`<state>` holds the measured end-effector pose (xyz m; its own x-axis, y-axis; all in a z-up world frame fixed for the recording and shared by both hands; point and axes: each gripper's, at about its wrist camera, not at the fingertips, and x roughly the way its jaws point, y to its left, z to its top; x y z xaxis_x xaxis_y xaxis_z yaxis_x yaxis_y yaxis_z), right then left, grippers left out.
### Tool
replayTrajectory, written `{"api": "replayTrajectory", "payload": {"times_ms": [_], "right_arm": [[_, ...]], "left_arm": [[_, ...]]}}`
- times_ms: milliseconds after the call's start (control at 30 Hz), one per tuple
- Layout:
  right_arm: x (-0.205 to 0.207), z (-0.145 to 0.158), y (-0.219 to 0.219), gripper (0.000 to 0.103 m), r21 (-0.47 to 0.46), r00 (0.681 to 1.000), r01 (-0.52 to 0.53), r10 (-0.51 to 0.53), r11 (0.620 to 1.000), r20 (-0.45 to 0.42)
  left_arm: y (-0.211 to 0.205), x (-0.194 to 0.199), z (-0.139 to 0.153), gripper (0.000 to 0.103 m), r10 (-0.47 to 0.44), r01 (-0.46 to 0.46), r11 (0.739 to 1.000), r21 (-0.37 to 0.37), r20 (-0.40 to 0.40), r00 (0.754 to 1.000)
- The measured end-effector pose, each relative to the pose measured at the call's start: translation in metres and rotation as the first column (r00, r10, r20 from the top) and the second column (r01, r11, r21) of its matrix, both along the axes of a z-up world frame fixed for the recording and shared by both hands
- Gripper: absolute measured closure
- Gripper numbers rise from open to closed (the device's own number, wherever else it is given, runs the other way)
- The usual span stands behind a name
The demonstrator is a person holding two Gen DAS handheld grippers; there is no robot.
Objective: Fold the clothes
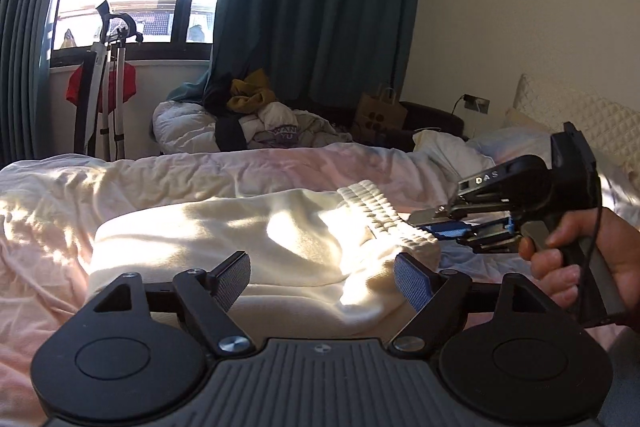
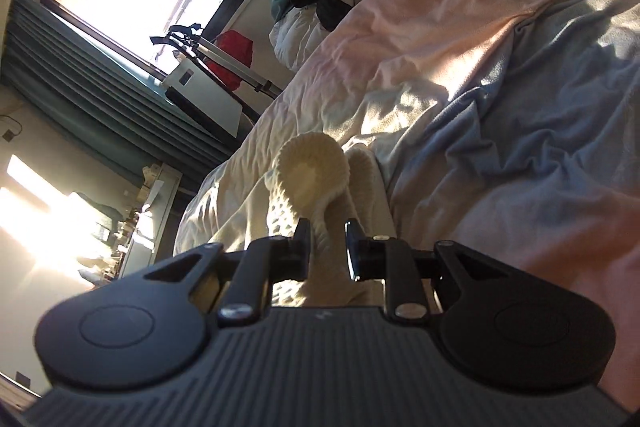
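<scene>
A cream knit sweater [image 1: 224,239] lies crumpled on the pink duvet [image 1: 52,227], with sun patches across it. My left gripper [image 1: 324,281] hovers open just above the sweater's near edge, and nothing sits between its fingers. A hand holds my right gripper [image 1: 430,223] at the sweater's right end, shut on the ribbed cuff [image 1: 376,203]. In the right wrist view the ribbed cuff [image 2: 310,171] rises in a round loop ahead of the right gripper [image 2: 328,245], whose fingers pinch the knit fabric.
A heap of loose clothes [image 1: 260,115] lies beyond the bed's far side, next to a paper bag [image 1: 380,111]. A quilted pillow [image 1: 580,115] is at the right. A stand with a red garment [image 1: 108,87] is by the window. A blue sheet [image 2: 540,107] borders the duvet.
</scene>
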<state>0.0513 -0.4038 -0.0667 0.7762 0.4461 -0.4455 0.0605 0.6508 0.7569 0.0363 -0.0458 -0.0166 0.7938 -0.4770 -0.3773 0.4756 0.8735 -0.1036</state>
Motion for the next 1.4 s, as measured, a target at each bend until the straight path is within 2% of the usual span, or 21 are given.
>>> {"api": "replayTrajectory", "payload": {"times_ms": [200,267,367,467,633,700,767,833,900,1067,1100,1133,1400], "right_arm": [[-0.035,0.009,0.004,0.081,0.004,1.000,-0.001,0.001,1.000,0.018],[-0.047,0.014,0.009,0.080,-0.023,1.000,-0.005,0.005,1.000,0.027],[-0.063,0.024,0.018,0.080,-0.112,0.999,-0.010,0.015,0.994,0.043],[-0.077,0.035,0.034,0.079,-0.240,0.997,-0.023,0.041,0.971,0.071],[-0.094,0.044,0.066,0.074,-0.445,0.989,-0.053,0.109,0.894,0.100],[-0.098,0.046,0.075,0.072,-0.499,0.987,-0.046,0.117,0.866,0.112],[-0.100,0.047,0.081,0.064,-0.522,0.987,-0.024,0.105,0.853,0.125],[-0.103,0.049,0.086,0.046,-0.548,0.985,-0.007,0.101,0.837,0.141],[-0.106,0.051,0.091,0.035,-0.571,0.982,0.004,0.106,0.821,0.159],[-0.110,0.056,0.104,0.031,-0.614,0.975,0.013,0.127,0.789,0.183],[-0.111,0.057,0.106,0.028,-0.622,0.973,0.023,0.124,0.782,0.192],[-0.111,0.057,0.107,0.019,-0.626,0.972,0.036,0.117,0.779,0.202],[-0.103,0.050,0.100,0.020,-0.591,0.979,0.035,0.092,0.806,0.184]], "left_arm": [[0.010,-0.013,0.009,0.019,0.057,-0.057,0.998,-0.012,0.004,0.998],[0.010,-0.018,0.012,0.015,0.067,-0.067,0.998,-0.007,0.012,0.998],[0.009,-0.023,0.015,0.013,0.082,-0.082,0.997,-0.005,0.014,0.997],[0.009,-0.027,0.017,0.008,0.102,-0.102,0.995,0.007,0.012,0.995],[0.009,-0.030,0.019,0.006,0.153,-0.153,0.988,0.021,-0.023,0.988],[0.009,-0.031,0.020,0.005,0.171,-0.170,0.985,0.023,-0.038,0.985],[0.007,-0.032,0.021,0.003,0.201,-0.199,0.979,0.039,-0.059,0.978],[0.005,-0.034,0.022,0.002,0.236,-0.231,0.971,0.064,-0.088,0.968],[0.002,-0.038,0.024,0.002,0.255,-0.246,0.965,0.089,-0.096,0.962],[-0.008,-0.050,0.027,0.000,0.262,-0.251,0.957,0.146,-0.056,0.964],[-0.010,-0.051,0.027,0.000,0.263,-0.253,0.955,0.154,-0.051,0.963],[-0.011,-0.051,0.026,0.000,0.267,-0.257,0.953,0.158,-0.049,0.962],[-0.004,-0.037,0.013,0.000,0.286,-0.273,0.953,0.132,-0.097,0.953]]}}
